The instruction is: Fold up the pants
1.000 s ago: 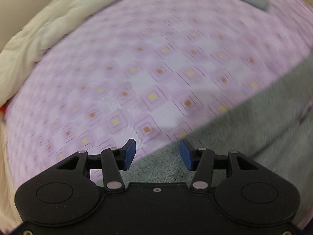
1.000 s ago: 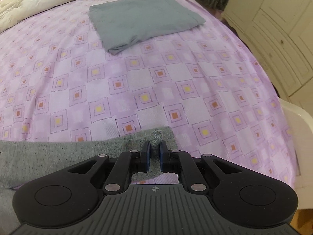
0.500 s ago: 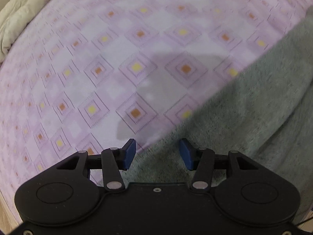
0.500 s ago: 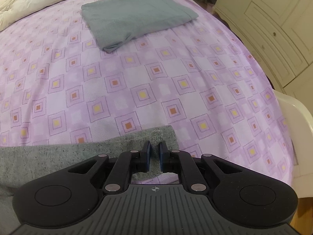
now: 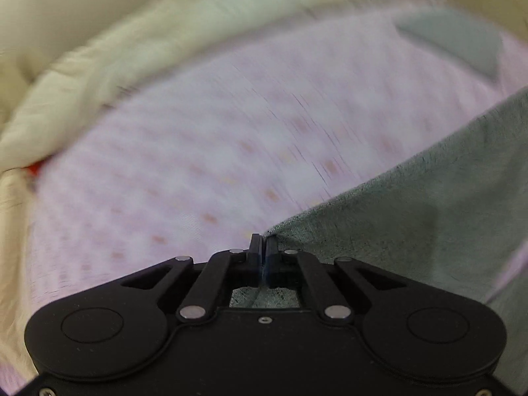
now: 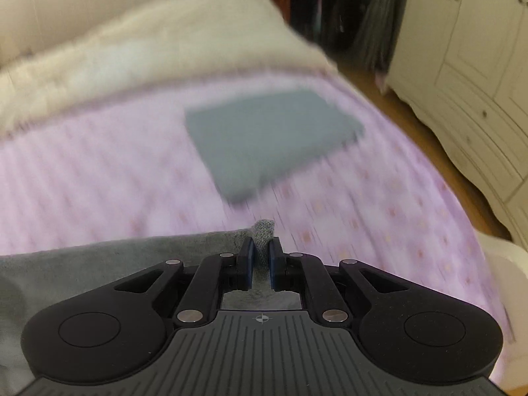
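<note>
Half a second ago your left hand-held gripper [image 5: 263,247] stood wide over the edge of the grey pants [image 5: 429,217]; now it has clamped shut on that edge. Your right hand-held gripper [image 6: 261,254] still pinches a corner of the pants [image 6: 264,231] (a small tuft pokes out), lifted above the purple bed sheet [image 6: 99,171].

Bed centre: purple bed sheet [image 6: 99,178] is lying bare, offering open passage.
Far edge: cream duvet [image 6: 148,49] is bunching up, blocking.
Far right of sheet: folded grey garment [image 6: 264,138] is occupying space.
Right side: white wardrobe [image 6: 468,66] is bounding the floor gap.
</note>
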### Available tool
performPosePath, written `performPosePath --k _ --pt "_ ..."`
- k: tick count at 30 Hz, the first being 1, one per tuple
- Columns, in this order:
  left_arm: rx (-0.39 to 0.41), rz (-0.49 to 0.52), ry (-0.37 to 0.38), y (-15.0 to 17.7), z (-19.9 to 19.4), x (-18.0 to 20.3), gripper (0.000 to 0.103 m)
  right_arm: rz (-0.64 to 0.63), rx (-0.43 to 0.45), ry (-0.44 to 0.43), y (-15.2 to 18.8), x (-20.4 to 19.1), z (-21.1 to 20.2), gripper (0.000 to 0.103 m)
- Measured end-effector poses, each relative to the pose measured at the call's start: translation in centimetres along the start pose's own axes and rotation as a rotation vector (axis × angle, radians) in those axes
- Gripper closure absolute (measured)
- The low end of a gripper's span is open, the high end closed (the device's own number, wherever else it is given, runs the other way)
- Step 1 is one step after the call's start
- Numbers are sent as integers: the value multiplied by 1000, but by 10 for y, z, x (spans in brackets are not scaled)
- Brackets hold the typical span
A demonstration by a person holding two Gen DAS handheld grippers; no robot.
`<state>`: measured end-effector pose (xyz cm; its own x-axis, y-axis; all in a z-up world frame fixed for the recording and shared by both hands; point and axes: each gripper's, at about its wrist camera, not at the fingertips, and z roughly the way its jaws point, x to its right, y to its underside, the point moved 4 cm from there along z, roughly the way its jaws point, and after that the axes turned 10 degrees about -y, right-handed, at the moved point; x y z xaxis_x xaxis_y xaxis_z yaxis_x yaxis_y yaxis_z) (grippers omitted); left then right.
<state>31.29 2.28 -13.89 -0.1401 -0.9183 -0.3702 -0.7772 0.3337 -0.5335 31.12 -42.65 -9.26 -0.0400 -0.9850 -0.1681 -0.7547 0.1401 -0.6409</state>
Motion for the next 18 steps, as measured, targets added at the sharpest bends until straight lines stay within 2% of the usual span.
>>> performPosePath --k 2,4,9,12,15,18 --pt "50 -20 -29 13 -28 -11 100 -3 22 -20 7 2 -11 94" --pt "69 6 -32 38 -48 -6 100 5 -8 -22 26 8 -10 94" --pt "-50 165 12 119 -55 44 100 21 -200 31 104 23 19 94" --pt "-114 205 40 155 -58 66 100 14 -291 67 141 28 23 94" --pt "-145 196 48 166 -60 70 100 41 -284 67 151 28 11 92" --pt "-142 174 39 154 -57 65 100 136 -234 51 148 36 -3 86"
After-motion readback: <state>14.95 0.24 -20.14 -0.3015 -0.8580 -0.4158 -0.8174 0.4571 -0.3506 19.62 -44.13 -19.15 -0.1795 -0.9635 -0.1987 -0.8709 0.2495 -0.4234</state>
